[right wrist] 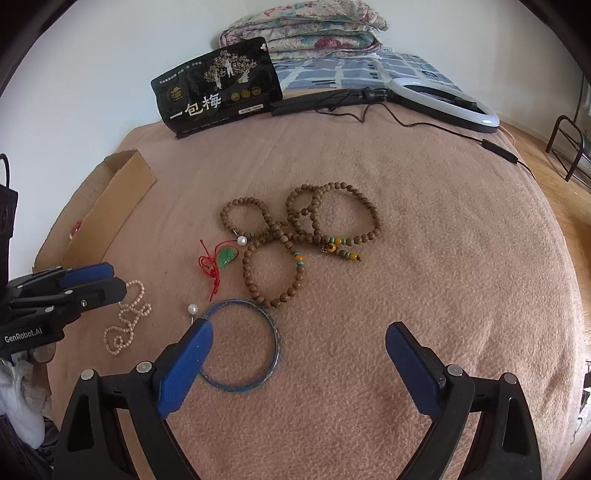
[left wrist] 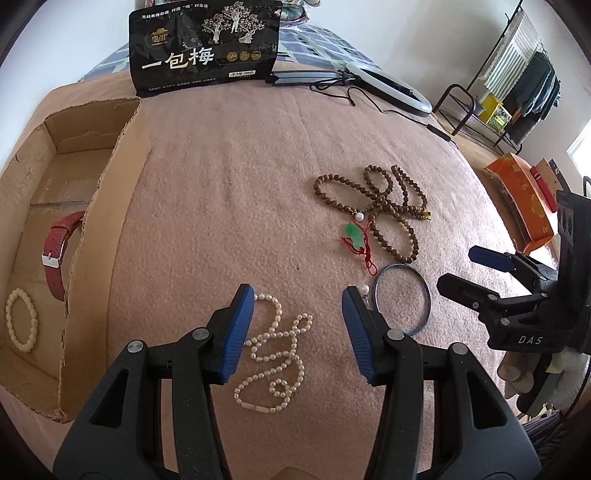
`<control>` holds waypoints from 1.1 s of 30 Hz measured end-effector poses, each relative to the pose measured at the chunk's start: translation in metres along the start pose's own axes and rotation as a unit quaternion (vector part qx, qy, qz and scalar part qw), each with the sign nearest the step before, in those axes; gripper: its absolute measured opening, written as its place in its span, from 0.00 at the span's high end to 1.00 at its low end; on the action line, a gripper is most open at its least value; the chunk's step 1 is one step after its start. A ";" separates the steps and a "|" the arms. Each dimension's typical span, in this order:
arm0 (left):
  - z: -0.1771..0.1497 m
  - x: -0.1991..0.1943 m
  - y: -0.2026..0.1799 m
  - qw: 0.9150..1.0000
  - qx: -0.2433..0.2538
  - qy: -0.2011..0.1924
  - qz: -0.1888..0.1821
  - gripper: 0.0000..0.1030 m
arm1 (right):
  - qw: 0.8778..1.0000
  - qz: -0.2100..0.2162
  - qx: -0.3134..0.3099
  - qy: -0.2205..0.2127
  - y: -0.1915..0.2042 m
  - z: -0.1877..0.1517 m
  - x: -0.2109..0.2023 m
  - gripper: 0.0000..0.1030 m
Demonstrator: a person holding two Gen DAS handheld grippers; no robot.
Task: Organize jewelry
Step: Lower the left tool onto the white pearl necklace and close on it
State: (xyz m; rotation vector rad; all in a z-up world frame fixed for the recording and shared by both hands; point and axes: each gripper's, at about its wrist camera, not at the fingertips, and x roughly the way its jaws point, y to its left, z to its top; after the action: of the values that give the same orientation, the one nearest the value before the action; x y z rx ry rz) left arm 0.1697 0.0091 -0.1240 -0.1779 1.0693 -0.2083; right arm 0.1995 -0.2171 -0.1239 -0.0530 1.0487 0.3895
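My left gripper (left wrist: pixel 297 295) is open, its fingers on either side of a white pearl necklace (left wrist: pixel 275 350) lying on the pink blanket; the necklace also shows in the right wrist view (right wrist: pixel 127 319). My right gripper (right wrist: pixel 299 334) is open and empty, its left finger over the edge of a blue bangle (right wrist: pixel 240 343), which also shows in the left wrist view (left wrist: pixel 402 299). Brown wooden bead strands (right wrist: pixel 295 236) and a green jade pendant on red cord (right wrist: pixel 225 256) lie beyond. A cardboard box (left wrist: pixel 107 206) at left holds a red strap (left wrist: pixel 55 254) and a cream bead bracelet (left wrist: pixel 20 321).
A black snack bag (left wrist: pixel 205 44) stands at the blanket's far edge beside a ring light (right wrist: pixel 447 101) with its cable. A small pearl earring (right wrist: pixel 192 309) lies by the bangle. Folded quilts (right wrist: pixel 303 27) sit behind. An orange box (left wrist: pixel 524 199) is off the right edge.
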 end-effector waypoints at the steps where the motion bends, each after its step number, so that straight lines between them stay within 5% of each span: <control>1: 0.000 0.001 0.000 1.000 0.000 0.002 0.000 0.51 | 1.000 0.003 0.001 0.004 0.000 -0.001 0.002 0.07; 33: -0.004 0.032 0.028 0.996 -0.052 0.067 -0.022 0.47 | 0.999 0.022 0.016 0.042 0.011 -0.006 0.026 0.03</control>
State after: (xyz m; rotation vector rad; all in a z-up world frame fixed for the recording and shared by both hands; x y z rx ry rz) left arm 0.1835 0.0280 -0.1601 -0.2839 1.2105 -0.2068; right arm 0.2019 -0.2010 -0.1472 -0.0180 1.1412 0.4126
